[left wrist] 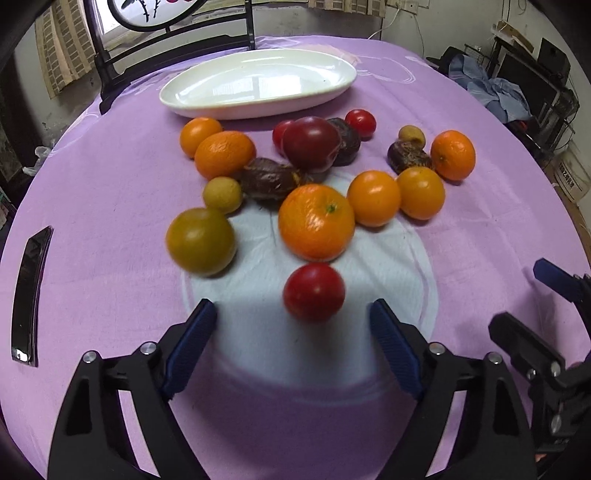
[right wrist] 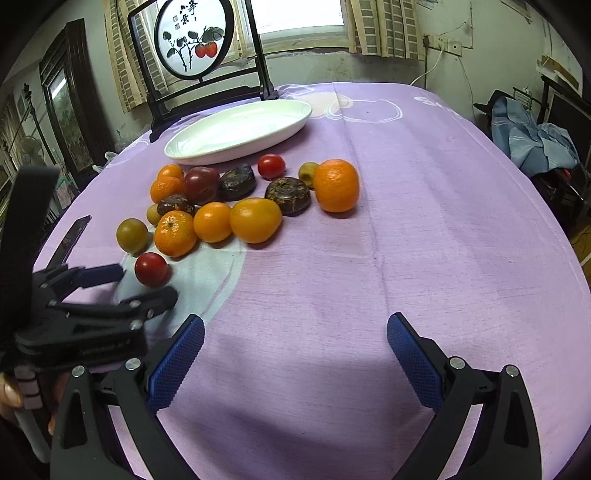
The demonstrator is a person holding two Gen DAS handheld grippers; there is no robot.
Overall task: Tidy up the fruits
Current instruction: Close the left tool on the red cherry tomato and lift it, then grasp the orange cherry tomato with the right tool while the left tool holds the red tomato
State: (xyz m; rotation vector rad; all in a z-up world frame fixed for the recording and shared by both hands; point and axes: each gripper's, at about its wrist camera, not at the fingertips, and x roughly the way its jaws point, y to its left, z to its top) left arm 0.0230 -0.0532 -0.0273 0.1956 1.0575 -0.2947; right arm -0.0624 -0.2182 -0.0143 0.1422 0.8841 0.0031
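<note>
Fruit is lying scattered on the purple tablecloth (right wrist: 424, 229) in front of an empty white oval dish (left wrist: 258, 83). Left gripper (left wrist: 293, 343) is hovering with jaws wide apart and holding nothing, a red tomato (left wrist: 314, 291) sitting just ahead of its fingers. Right gripper (right wrist: 295, 354) is hanging over bare cloth, jaws spread wide and empty, well apart from the nearest orange (right wrist: 255, 219).

Soft daylight from the rear window (right wrist: 303, 14), glare on the white dish (left wrist: 258, 83), fisheye-bent dark edges, slight blur.
</note>
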